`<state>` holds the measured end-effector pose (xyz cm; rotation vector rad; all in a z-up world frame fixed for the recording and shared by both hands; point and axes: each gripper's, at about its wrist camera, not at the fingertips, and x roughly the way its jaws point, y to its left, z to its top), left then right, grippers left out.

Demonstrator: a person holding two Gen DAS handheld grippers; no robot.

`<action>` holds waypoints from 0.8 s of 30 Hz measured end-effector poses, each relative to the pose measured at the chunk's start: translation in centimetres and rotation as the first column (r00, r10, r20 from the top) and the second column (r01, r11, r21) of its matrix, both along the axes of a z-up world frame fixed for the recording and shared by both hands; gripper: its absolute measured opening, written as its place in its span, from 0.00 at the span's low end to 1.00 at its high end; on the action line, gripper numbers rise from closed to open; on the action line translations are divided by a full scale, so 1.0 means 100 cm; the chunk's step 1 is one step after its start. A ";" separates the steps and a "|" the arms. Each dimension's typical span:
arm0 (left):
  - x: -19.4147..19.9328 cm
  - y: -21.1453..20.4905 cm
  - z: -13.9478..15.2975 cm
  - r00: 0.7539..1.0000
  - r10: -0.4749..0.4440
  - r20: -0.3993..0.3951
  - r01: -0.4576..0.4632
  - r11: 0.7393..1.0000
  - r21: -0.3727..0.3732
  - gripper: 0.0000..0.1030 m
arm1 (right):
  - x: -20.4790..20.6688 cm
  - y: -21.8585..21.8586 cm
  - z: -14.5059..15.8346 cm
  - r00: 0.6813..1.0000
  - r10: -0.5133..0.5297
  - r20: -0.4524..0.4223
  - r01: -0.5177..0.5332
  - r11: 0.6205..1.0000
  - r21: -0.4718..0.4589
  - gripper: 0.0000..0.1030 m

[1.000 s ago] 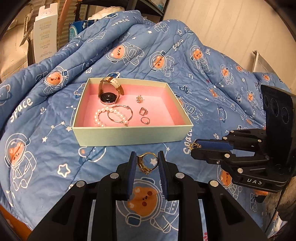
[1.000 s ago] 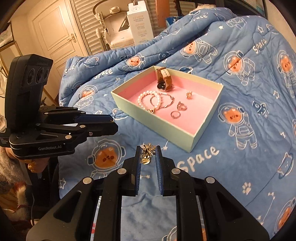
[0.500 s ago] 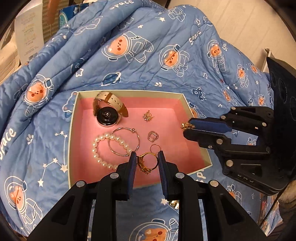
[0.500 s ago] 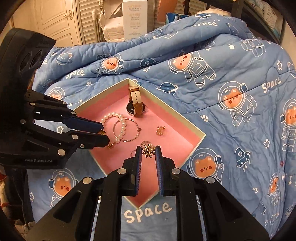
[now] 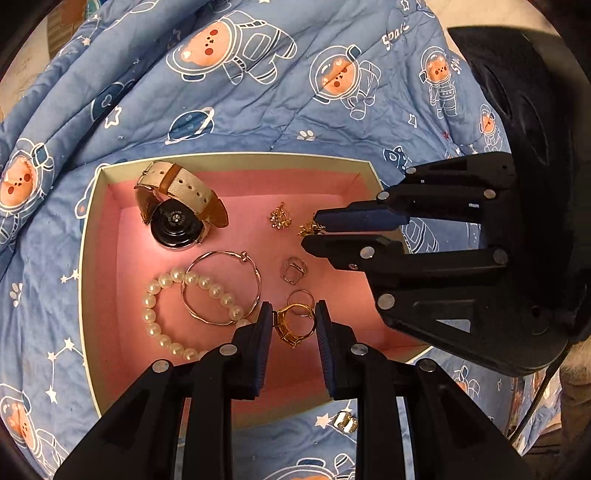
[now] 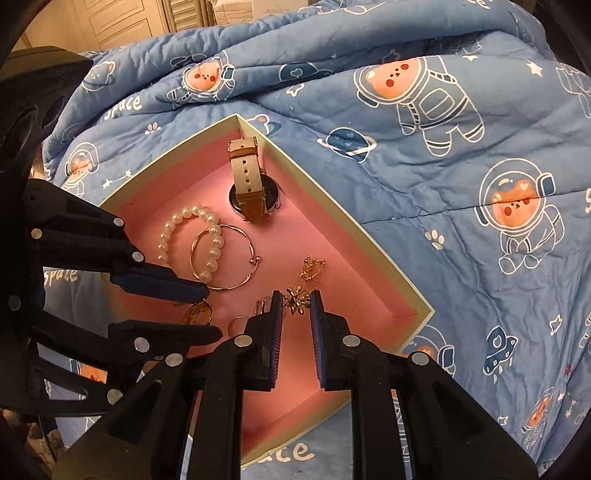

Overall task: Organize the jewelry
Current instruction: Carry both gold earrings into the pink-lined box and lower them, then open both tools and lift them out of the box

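Note:
A pink-lined box (image 5: 88, 236) lies on a blue quilt. It holds a watch (image 5: 177, 210), a pearl bracelet (image 5: 155, 317), a thin bangle (image 5: 221, 288), a flower earring (image 5: 280, 218) and two silver rings (image 5: 294, 269). My left gripper (image 5: 293, 317) is shut on a gold ring (image 5: 288, 334) and hovers over the box's near side, by the lower silver ring. My right gripper (image 6: 296, 301) is shut on a gold flower earring (image 6: 295, 300). It hangs over the box floor close to the earring (image 6: 312, 267) lying there. The two grippers stand close together above the box.
The blue astronaut-bear quilt (image 6: 443, 221) rises in folds behind the box. One small metal ring (image 5: 345, 421) lies on the quilt just outside the box's near wall. Doors and cartons stand beyond the bed (image 6: 122, 22).
Both grippers moved from in front of the box to above its pink floor and tipped further down. Each kept hold of its piece.

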<state>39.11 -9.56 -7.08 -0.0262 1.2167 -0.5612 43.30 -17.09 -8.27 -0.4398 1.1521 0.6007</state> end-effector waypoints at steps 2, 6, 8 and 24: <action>0.000 -0.002 -0.003 1.000 -0.004 -0.003 0.004 1.000 0.009 0.22 | 0.006 0.002 -0.005 1.000 -0.007 -0.026 0.007 1.000 -0.013 0.15; 0.005 -0.005 -0.009 1.000 -0.005 -0.010 0.005 1.000 0.020 0.22 | 0.015 0.008 -0.013 0.998 -0.011 -0.062 0.009 0.999 -0.038 0.15; 0.006 -0.007 -0.011 1.000 -0.004 -0.010 0.004 1.000 0.029 0.22 | 0.017 0.011 -0.015 0.998 -0.013 -0.058 0.010 0.998 -0.056 0.15; -0.005 -0.013 -0.010 0.999 -0.008 0.041 0.005 0.998 0.058 0.28 | 0.025 0.015 -0.017 0.999 -0.017 -0.051 0.014 0.998 -0.059 0.15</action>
